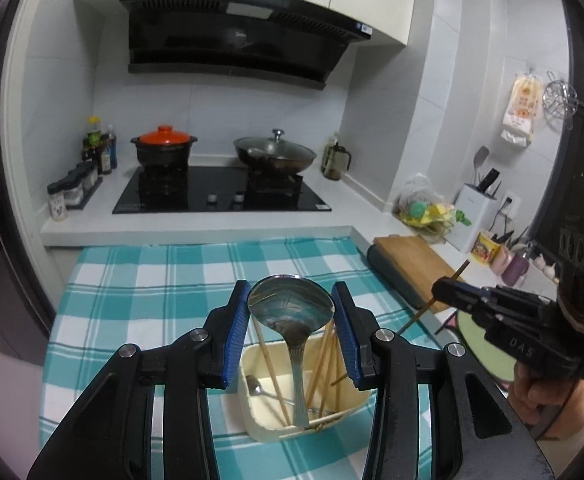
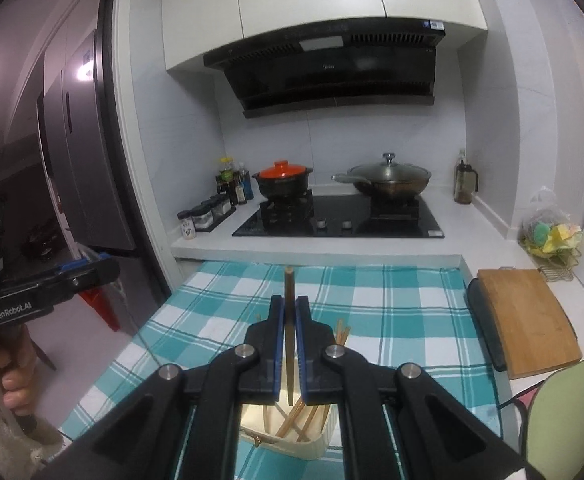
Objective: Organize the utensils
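My left gripper (image 1: 292, 292) is shut on a large steel spoon (image 1: 292, 312), with the blue pads pressing on both sides of its bowl. The spoon's handle hangs down into a cream utensil box (image 1: 351, 408) on the teal checked cloth (image 1: 152, 280). That box holds several wooden chopsticks (image 1: 270, 360) and a smaller spoon (image 1: 254, 386). My right gripper (image 2: 290, 300) is shut on one chopstick (image 2: 289, 280), which stands upright above the same box (image 2: 292, 448). In the left wrist view the right gripper (image 1: 441, 290) hovers to the right with the chopstick (image 1: 419, 314) slanting through it.
A wooden chopping board (image 2: 527, 316) lies right of the cloth, next to a green chair (image 2: 567, 420). Behind are the hob (image 1: 220, 196) with an orange-lidded pot (image 1: 164, 148) and a lidded wok (image 1: 274, 154). A fridge (image 2: 80, 160) stands at the left. A hand (image 2: 12, 376) holds the left gripper.
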### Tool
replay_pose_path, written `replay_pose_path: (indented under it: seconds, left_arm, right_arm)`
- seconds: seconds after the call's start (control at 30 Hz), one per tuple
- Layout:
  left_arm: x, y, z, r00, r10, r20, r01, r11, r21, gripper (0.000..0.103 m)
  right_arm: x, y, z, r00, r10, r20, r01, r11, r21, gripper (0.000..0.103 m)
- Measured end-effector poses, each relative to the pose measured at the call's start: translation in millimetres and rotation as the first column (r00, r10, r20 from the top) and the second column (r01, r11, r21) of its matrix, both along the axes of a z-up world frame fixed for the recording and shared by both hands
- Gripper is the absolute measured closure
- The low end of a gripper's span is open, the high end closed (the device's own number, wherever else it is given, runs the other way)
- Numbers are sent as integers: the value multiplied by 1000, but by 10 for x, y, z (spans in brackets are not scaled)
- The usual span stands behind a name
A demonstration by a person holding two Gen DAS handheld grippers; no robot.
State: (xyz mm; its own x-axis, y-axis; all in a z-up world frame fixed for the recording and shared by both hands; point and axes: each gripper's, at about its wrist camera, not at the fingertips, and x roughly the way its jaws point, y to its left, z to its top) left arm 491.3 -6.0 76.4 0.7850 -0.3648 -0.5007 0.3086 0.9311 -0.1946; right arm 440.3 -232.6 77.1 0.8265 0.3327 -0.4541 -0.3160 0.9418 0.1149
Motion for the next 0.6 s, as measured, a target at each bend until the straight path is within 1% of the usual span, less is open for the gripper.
replay_pose_path:
  seconds: [0.1,0.17,0.23,0.3,0.37,0.4,0.43,0.47,0.5,0.6]
  left_arm:
    - [320,-138,-309,996,1,-87,0,1000,20,62]
    - [489,-209,-553,990,7,-144,-2,999,32,62]
    - [616,-260,-806,980,15,-197,-6,999,46,62]
    - [716,-308,-1025,970,25,-240,-9,998,69,60]
    - [786,-346,-1182,960,47,-276,-22,995,92,59]
    - [791,-338,-1215,958,59,-282,-33,995,94,52]
    - [765,-310,-1217,956,69,-285,-45,995,89,45]
    - [731,-266,-1195,957,76,-280,-56,995,78,33]
    - [670,-219,-1152,961,82,-265,-66,995,72,25]
    - [486,-100,-1053,971,93,-221,-74,993,93,17]
  right_arm:
    - [326,86,-300,994,20,-109,-22,1000,-17,97]
    - [542,122,-540,982,20,-189,-25,999,-22,97]
    - [734,145,-787,965,32,-259,-35,999,-6,97]
    - [863,160,-1000,953,45,-301,-43,999,14,97]
    - [979,174,-1160,942,63,-330,-52,998,41,94]
    - [1032,170,-1218,942,60,-331,-45,998,50,91]
    - [1064,165,-1253,943,67,-325,-48,997,66,78]
    - [1076,162,-1259,947,71,-313,-48,996,80,61]
    - [1049,133,-1242,955,61,-289,-37,995,89,58]
    - [888,92,-1134,972,52,-229,-36,997,75,58]
